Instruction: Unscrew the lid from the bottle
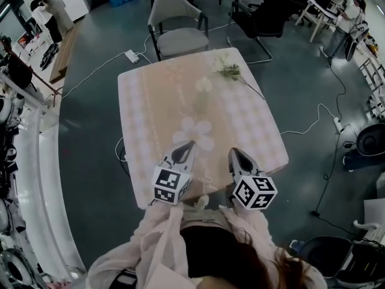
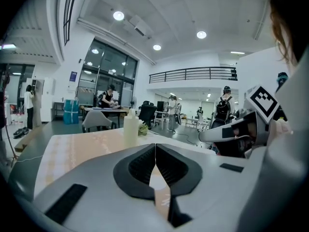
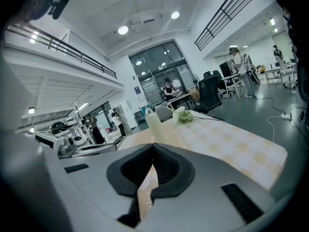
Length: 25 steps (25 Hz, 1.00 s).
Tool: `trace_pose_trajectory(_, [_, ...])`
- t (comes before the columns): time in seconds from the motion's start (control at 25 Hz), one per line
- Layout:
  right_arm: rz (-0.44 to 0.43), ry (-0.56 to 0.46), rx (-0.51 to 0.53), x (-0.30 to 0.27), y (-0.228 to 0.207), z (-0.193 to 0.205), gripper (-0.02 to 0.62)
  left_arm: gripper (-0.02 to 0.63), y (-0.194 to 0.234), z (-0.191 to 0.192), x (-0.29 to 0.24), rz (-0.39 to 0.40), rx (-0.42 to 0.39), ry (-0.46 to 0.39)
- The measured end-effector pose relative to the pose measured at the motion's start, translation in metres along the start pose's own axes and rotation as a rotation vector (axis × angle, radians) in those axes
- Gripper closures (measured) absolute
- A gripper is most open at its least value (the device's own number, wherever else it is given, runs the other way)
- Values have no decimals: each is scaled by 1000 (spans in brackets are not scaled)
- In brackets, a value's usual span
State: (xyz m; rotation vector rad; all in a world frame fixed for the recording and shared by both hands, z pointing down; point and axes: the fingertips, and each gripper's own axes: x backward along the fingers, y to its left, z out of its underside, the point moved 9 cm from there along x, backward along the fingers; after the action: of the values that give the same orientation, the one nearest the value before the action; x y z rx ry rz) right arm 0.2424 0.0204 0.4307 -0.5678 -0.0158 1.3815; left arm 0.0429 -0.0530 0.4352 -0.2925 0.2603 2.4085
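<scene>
The bottle [image 1: 203, 94], pale and translucent, stands upright on the table [image 1: 144, 101], which is covered with a checked cloth, and its lid [image 2: 129, 112] sits on top. On the near side of the bottle, toward the person [image 1: 162, 239] and well apart from the bottle, the 2 grippers hang side by side above the table's near edge, both pointing toward it. The left gripper [image 1: 187, 144] is to the bottle's near left and the right gripper [image 1: 234, 153] to its near right. In the left gripper view, that gripper's 2 jaws are pressed together with nothing between them. The bottle rises beyond their tips, a little to the left of the seam, and the other gripper shows at that view's right side. In the right gripper view, the 2 jaws likewise meet and are empty, with the bottle standing almost straight beyond the tips. A flower sprig [image 1: 229, 71] lies flat on the cloth beyond the bottle and to its right, near it but not touching. Farther beyond the bottle, past the table's far edge, 1 grey chair [image 1: 174, 23] stands on the floor.
</scene>
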Motion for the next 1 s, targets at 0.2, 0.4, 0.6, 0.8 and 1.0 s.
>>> trace_pose_trajectory(0.2, [-25,7,5,1,-9,4,583,580,-4,7,0,-40,5,1])
trace_pose_trajectory(0.4, [-35,15,3,0,-14,3,583,580,-6,8,-1,-59,12,7])
trace_pose_trajectory(0.6, [-47,16,7,-1,-13,5,583,580,-7,12,2,-62,10,16])
trace_pose_trajectory(0.8, [-57,13,38,-7,-11,1,583,580,-2,11,0,-58,-1,20])
trace_pose_trajectory(1.0, [-63,3,60,-15,-11,-6,583,580,6,7,-9,-60,-21,5])
